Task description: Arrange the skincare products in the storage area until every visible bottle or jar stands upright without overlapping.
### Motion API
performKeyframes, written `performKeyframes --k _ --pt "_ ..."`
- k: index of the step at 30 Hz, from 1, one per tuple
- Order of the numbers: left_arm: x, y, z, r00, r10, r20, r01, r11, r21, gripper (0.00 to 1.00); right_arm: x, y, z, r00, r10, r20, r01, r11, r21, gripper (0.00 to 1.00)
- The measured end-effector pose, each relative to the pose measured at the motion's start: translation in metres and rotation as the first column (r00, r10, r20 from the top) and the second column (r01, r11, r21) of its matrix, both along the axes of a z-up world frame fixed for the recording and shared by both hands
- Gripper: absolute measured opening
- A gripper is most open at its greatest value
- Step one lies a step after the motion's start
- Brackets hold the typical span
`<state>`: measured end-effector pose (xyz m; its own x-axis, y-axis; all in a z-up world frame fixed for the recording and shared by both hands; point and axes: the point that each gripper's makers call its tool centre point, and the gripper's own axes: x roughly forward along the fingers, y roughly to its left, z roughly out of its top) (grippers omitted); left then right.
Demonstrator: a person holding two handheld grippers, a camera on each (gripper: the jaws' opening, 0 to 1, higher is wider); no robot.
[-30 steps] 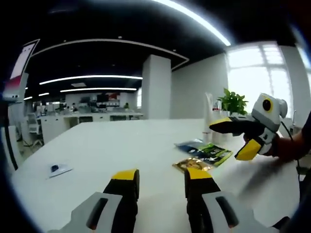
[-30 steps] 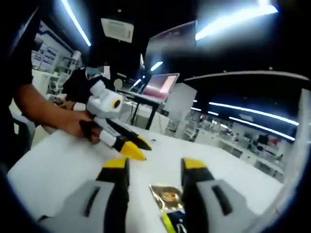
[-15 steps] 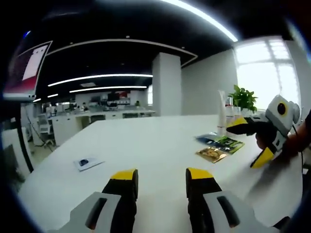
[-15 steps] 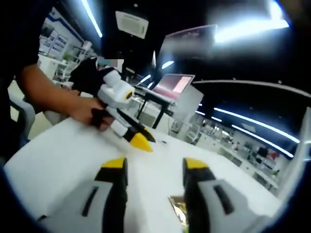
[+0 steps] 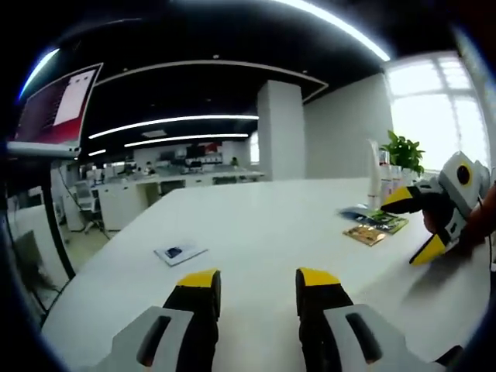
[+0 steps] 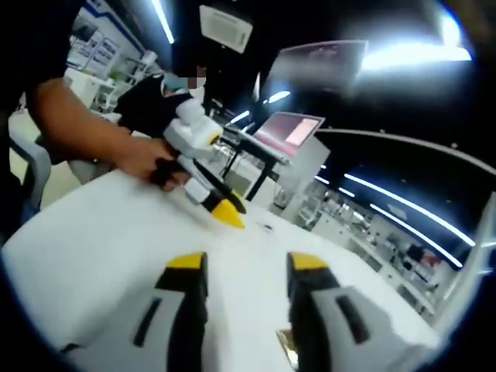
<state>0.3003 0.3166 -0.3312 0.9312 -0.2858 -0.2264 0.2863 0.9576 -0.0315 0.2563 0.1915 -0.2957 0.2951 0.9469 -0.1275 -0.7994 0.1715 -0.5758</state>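
A person is holding two yellow-tipped grippers over a long white table [image 5: 256, 232] in an open-plan office. In the left gripper view, the left gripper [image 5: 257, 280] is hovering level above the bare tabletop, its jaws standing moderately apart and gripping nothing. At the right edge of that view the right gripper [image 5: 419, 227] is reaching in, held in a hand [image 5: 473, 225] — its two tips spread wide, nothing between them. The skincare products are sitting at the far right of the table: flat sachets [image 5: 372, 225] lying on the surface near a tall white tube [image 5: 375, 175] and bottles standing beside a potted plant [image 5: 405, 151]. A small card [image 5: 179, 253] is lying to the left. In the right gripper view, the right gripper [image 6: 242, 269] is showing parted, empty jaws, while the other gripper is angling down toward the table, its tips close together — whether they are touching cannot be told.
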Motion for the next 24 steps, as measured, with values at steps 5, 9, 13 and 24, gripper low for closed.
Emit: performKeyframes --k 5,9,13,24 --pt "0.003 0.013 -0.003 1.000 0.024 -0.014 -0.024 0.999 0.022 0.38 0.005 0.012 -0.003 1.000 0.001 -0.007 -0.001 1.000 -0.016 0.37" --pt "0.007 0.026 -0.005 0.999 0.044 -0.026 -0.043 0.998 0.037 0.37 0.006 0.024 -0.004 1.000 -0.001 -0.016 0.001 1.000 -0.019 0.35" --pt "0.012 0.037 -0.006 0.998 0.062 -0.032 -0.060 0.997 0.046 0.35 0.011 0.034 -0.006 1.000 -0.007 -0.026 0.006 1.000 -0.025 0.34" --pt "0.034 0.072 -0.009 0.994 0.103 -0.048 -0.101 0.994 0.050 0.29 0.027 0.065 -0.010 0.997 -0.027 -0.074 0.024 0.999 -0.033 0.30"
